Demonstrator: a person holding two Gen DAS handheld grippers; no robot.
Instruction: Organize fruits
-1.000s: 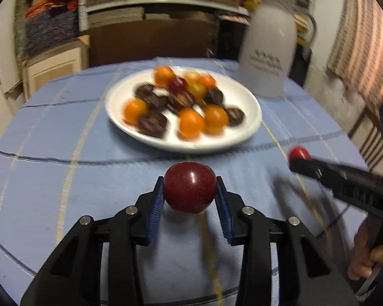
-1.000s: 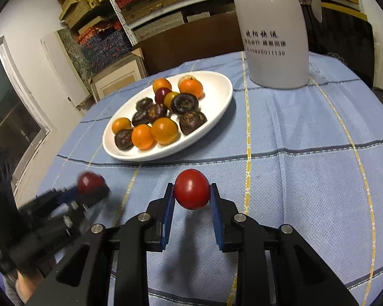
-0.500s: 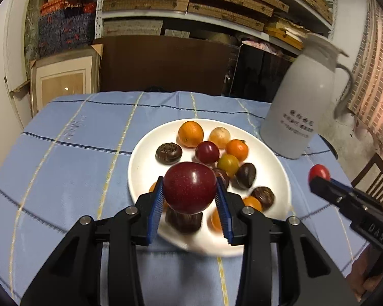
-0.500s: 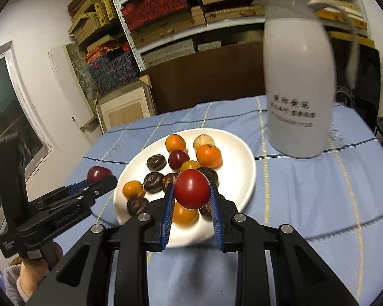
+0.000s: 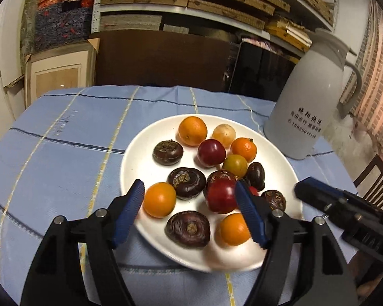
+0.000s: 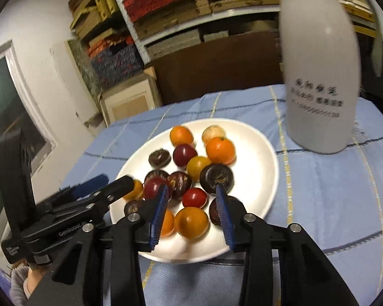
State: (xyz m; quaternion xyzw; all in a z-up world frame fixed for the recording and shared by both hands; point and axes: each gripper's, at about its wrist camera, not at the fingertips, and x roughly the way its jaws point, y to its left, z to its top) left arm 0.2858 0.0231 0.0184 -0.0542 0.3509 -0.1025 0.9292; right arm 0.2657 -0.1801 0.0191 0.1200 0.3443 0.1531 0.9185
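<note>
Many round fruits, orange, red, dark-brown

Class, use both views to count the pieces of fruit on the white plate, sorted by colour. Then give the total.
Orange fruit: 5
Dark brown fruit: 6
Red fruit: 3
Yellow fruit: 1
Pale beige fruit: 1
Total on the plate: 16

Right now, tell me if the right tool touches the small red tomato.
Apart. Right wrist view: the right tool, jaws just opening, leaves gaps beside the small red tomato.
</note>
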